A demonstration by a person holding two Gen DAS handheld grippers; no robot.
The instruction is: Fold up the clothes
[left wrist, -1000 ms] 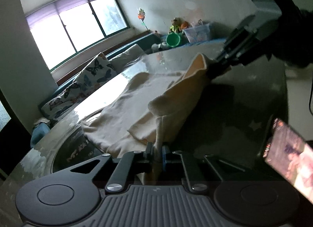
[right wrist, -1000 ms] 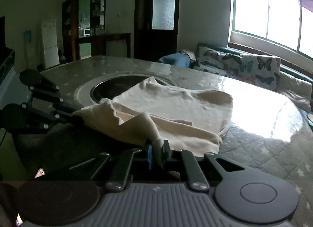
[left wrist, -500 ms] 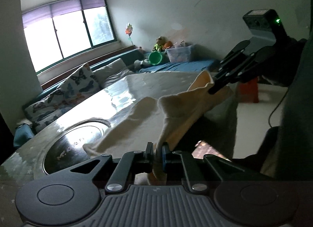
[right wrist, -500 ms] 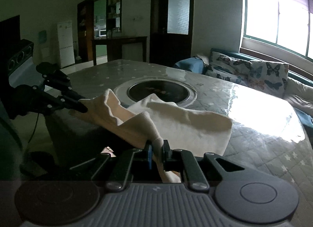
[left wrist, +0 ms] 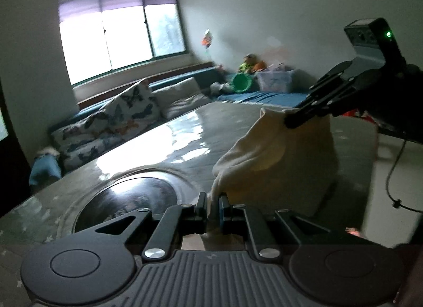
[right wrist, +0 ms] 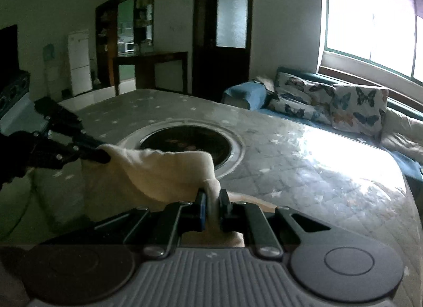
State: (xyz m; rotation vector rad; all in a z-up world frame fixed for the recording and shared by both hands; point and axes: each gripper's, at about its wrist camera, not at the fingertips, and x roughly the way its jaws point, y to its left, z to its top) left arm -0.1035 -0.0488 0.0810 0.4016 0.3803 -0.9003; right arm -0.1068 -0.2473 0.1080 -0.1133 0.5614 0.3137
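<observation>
Nearest, the left tongs (left wrist: 211,202) and right tongs (right wrist: 212,201) each pinch a top corner of a cream cloth (left wrist: 280,158). It stretches between them, hanging at the near edge of the tabletop (right wrist: 304,153), which lies beyond.

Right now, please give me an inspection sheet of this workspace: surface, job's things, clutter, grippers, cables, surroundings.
Surface: quilted table with star print, a round dark inset in the middle.
Job's things: cream garment held up between both grippers.
Clutter: nothing seen on the table.
Grippers: left gripper and right gripper both shut on the garment.
Cables: one black cable hanging beside the table.
Surroundings: window, butterfly cushions, white fridge, dark door.
</observation>
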